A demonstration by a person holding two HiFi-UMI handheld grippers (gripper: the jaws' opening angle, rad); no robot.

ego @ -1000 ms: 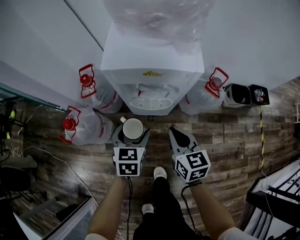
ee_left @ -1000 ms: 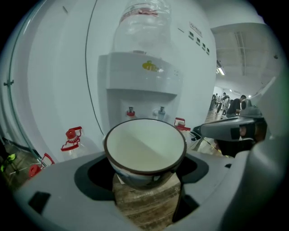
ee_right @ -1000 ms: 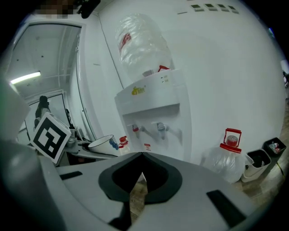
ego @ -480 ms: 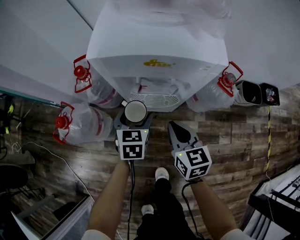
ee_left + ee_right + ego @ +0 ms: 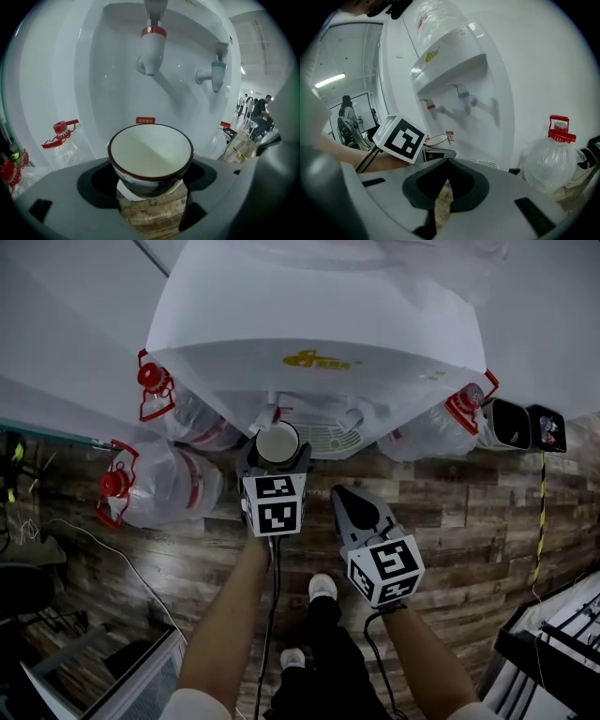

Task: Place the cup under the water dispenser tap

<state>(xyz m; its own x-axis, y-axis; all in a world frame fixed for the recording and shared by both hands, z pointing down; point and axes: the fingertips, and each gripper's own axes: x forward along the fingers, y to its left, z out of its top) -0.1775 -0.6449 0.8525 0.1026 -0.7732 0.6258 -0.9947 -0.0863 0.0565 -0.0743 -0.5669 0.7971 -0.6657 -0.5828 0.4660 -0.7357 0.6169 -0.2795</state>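
Head view looks steeply down on a white water dispenser [image 5: 319, 324] standing against the wall, its grille tray [image 5: 323, 439] tucked under the overhang. The left tongs [image 5: 277, 460] are pushed up to that recess and grip a cup [image 5: 277, 444] – white inside, dark-rimmed – which sits right at the front edge of the grille, partly under the overhang. The right tongs [image 5: 342, 498] hang back over the wood floor [image 5: 469, 512], beside the left pair and apart from the dispenser.

Left gripper view shows the cup [image 5: 150, 157] upright and clamped on both sides by the left tongs [image 5: 150, 180], with floorboards visible beneath it. The red tap [image 5: 151, 49] is above the cup in this picture, well clear of the rim; the blue tap [image 5: 215, 75] is off to its right.

Right gripper view shows the right tongs [image 5: 446, 164] closed, tip against tip, with nothing between them – only floor shows through the narrow slit. Beyond them stands the dispenser [image 5: 454, 61] with both taps, and the cup [image 5: 438, 139] peeks out behind the left marker cube [image 5: 399, 137].

Clear water bottles with red caps lie on the floor either side of the dispenser: two on the left [image 5: 159, 488], one on the right [image 5: 436, 432].
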